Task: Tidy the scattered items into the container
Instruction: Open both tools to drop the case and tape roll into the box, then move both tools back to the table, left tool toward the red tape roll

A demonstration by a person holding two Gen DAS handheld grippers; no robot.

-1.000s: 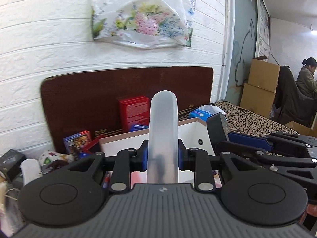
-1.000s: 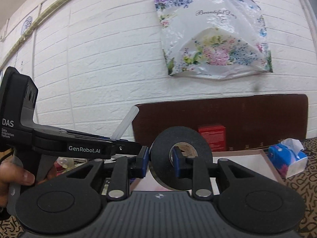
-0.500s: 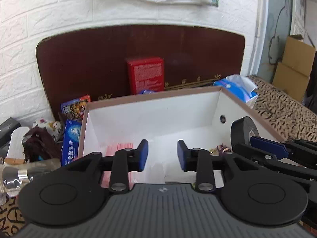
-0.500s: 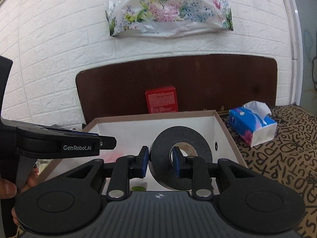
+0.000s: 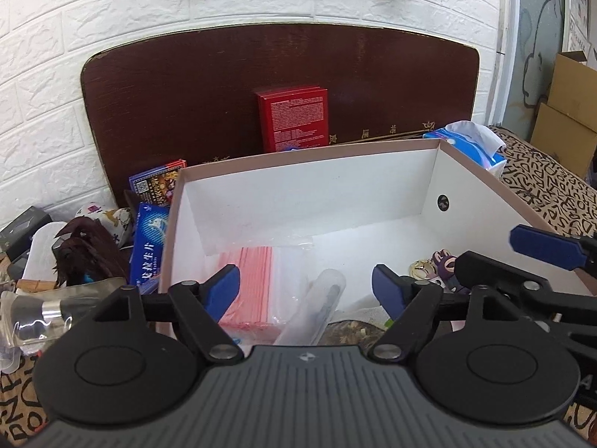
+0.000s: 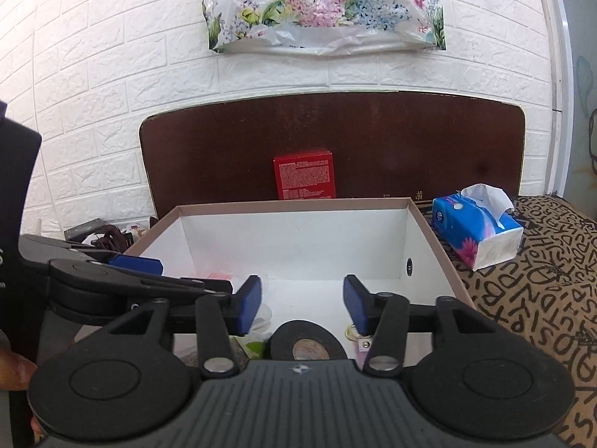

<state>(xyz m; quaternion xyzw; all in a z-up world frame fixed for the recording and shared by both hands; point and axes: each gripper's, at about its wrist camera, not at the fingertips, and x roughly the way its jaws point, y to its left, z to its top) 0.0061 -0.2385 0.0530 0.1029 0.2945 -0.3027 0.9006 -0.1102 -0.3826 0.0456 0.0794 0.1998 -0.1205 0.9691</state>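
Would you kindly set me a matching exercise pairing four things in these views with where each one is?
Things:
1. tape roll
2. red box
3. tissue pack
4. clear tube

Places:
A. on the patterned cloth, right of the container
B. lying in the container, below the open right tongs
C. upright against the brown board
D. lying in the container beside pink bags, below the left tongs

Pairs: 1-B, 2-C, 3-A, 4-D

Lighting: bright, even, diffuse indoor light; soft shadows inside white box (image 5: 309,201). Glare: mild sheen on plastic bag (image 6: 321,7). Focus: sharp centrally. Distortion: strong fisheye bending (brick lines curve), dark corners.
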